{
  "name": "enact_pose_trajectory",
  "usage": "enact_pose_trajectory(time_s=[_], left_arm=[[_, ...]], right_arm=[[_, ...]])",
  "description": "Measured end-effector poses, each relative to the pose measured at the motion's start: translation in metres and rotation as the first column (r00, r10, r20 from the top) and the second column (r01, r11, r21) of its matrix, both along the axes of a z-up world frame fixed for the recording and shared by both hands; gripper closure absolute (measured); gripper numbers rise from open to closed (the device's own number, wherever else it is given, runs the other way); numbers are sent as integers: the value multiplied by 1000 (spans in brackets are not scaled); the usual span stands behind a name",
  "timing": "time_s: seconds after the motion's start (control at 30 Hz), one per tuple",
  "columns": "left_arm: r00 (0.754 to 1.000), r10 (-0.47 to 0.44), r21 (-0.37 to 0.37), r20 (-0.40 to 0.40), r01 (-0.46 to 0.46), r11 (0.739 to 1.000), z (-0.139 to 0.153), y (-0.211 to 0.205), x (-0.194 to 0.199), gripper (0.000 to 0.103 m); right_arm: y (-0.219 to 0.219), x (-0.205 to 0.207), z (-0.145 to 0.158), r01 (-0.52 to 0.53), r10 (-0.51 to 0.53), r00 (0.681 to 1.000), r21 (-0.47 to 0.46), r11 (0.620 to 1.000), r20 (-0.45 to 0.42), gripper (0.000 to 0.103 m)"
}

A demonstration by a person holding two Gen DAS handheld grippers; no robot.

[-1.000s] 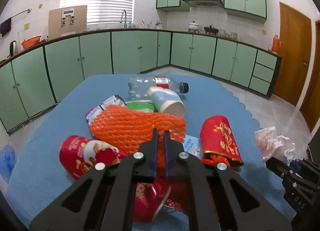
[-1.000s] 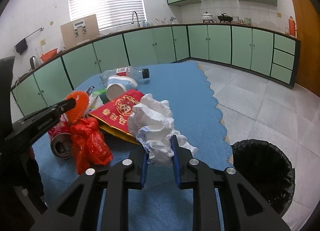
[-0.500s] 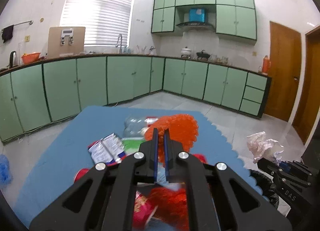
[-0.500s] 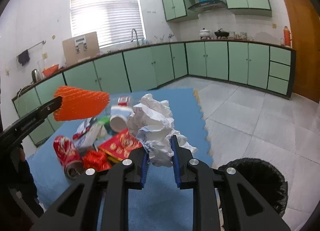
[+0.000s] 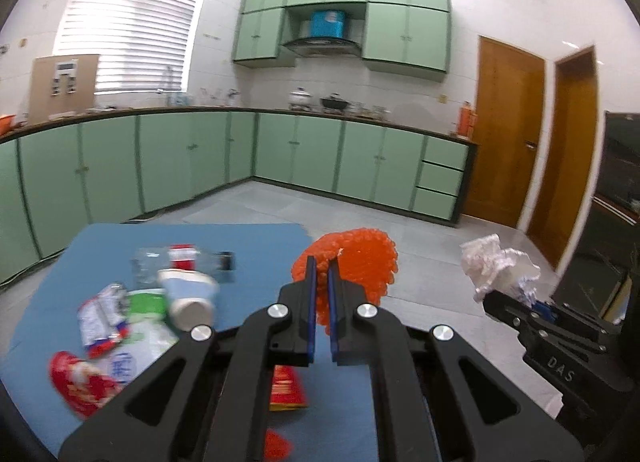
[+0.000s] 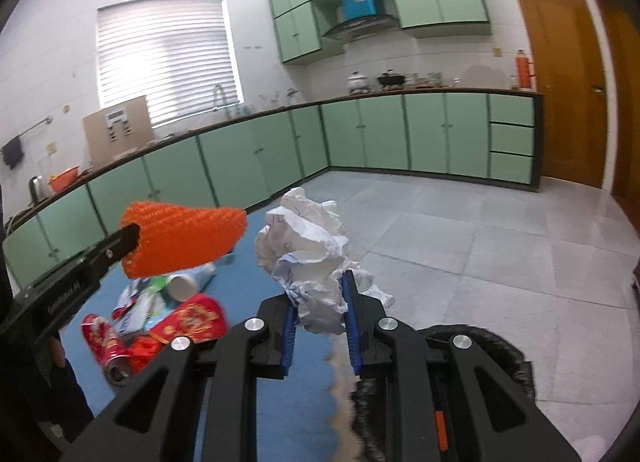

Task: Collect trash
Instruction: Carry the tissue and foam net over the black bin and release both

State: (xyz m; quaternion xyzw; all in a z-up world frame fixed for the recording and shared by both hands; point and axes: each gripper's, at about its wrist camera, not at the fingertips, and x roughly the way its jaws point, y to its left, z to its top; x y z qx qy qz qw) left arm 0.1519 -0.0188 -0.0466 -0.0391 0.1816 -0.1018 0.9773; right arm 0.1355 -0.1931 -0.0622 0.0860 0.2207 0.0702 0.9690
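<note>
1. Left wrist view: my left gripper (image 5: 321, 270) is clamped on the orange foam net (image 5: 352, 266), which sticks up and fans out past the fingertips, lifted clear of the blue mat (image 5: 256, 246).
2. Down to the left of that claw the rest of the trash lies on the mat: a clear plastic bottle (image 5: 180, 260), a paper cup (image 5: 188, 294) on its side, a snack wrapper (image 5: 100, 318) and a red can (image 5: 80, 386). A red packet (image 5: 286, 386) shows just under the fingers.
3. To the right of the claw, my right gripper (image 5: 516, 298) carries the crumpled white paper (image 5: 496, 266).
4. Right wrist view: my right gripper (image 6: 320, 302) is closed on the crumpled white paper (image 6: 308, 246), which bulges above the blue pads.
5. Below and right of this claw sits the black-bagged bin (image 6: 500, 354), partly hidden by the fingers.
6. To its left, the left gripper (image 6: 128, 238) holds the orange foam net (image 6: 180, 238) in the air above the red can (image 6: 104, 346) and red packet (image 6: 188, 318).
</note>
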Motion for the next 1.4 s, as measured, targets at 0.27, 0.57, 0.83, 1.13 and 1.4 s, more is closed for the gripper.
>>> enact_pose_trajectory(time_s=[0.27,0.57,0.83,1.13,1.4], left_arm=[[985,-160,-12,-66,160,987,-23,-67,26,99],[946,-288,-15,-148,289,957,-61,-138,55,99],[917,-330,-12,-226,336,942,-99,-169,78,99],[897,-340,-29,-281,346,938,-111,-175,86,71],[910,-328,-38,-254,330,943,-97,-167,85,57]], right_arm=[[-61,-1,-12,141,-142,989,-16,990,-31,82],[-122,10,-58,255,-254,958,-7,967,-133,82],[-152,29,-94,294,-286,934,9,956,-213,80],[-160,37,-110,323,-310,914,8,946,-260,54],[-160,31,-99,343,-333,914,0,939,-232,42]])
